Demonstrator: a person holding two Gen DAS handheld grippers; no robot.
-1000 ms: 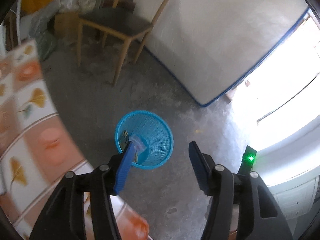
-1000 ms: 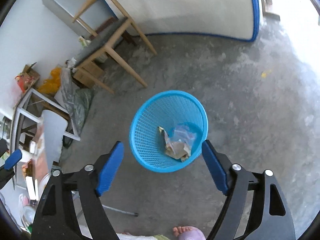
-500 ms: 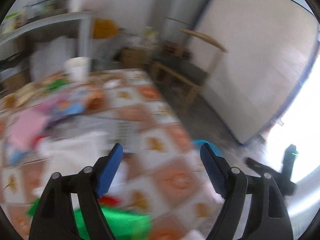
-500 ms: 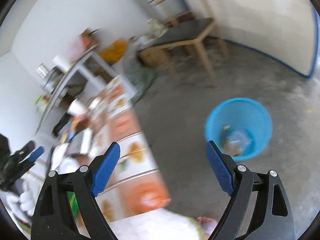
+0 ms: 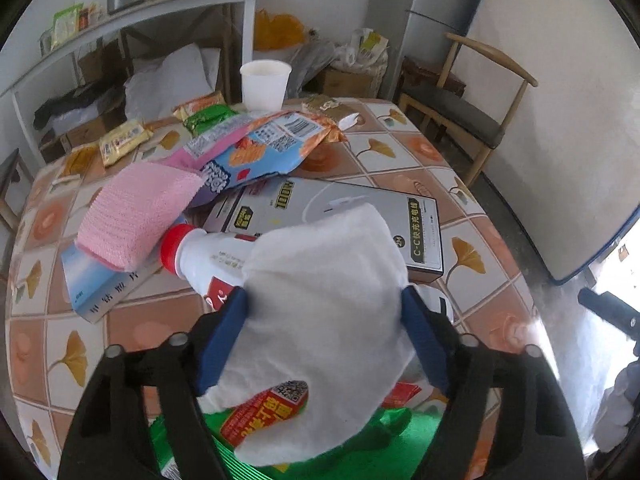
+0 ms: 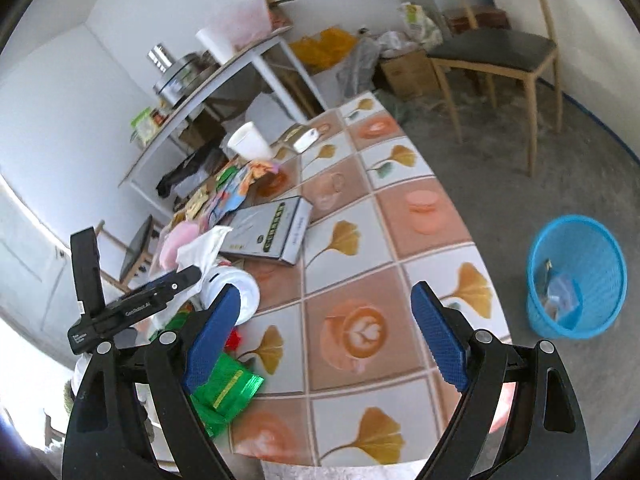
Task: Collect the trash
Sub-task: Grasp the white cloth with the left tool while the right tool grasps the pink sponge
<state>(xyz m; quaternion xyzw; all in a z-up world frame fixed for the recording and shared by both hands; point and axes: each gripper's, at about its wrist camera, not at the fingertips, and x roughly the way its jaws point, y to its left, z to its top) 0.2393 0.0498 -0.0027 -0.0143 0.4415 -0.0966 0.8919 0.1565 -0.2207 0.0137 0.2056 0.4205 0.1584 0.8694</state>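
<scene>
My left tongs (image 5: 324,332) sit low at 6 o'clock, blue pads spread wide. My right tongs (image 6: 326,336) gape too, with the left pair visible at their 9 o'clock.

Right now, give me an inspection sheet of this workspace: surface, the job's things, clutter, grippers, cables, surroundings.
Surface: round table with ginkgo-leaf tile cloth, crowded on one side.
Job's things: white crumpled tissue lying over a red-capped white plastic bottle; green foil wrapper at the table edge; blue mesh plastic bin on the floor, some trash already inside.
Clutter: grey cable box, pink knitted cloth, white paper cup, snack packets.
Grippers: left gripper straddles the tissue, whether pinching it cannot be told; right gripper open, empty, above the table.
Cables: nothing seen.
Surroundings: wooden chair with dark seat, white shelf, concrete floor.
</scene>
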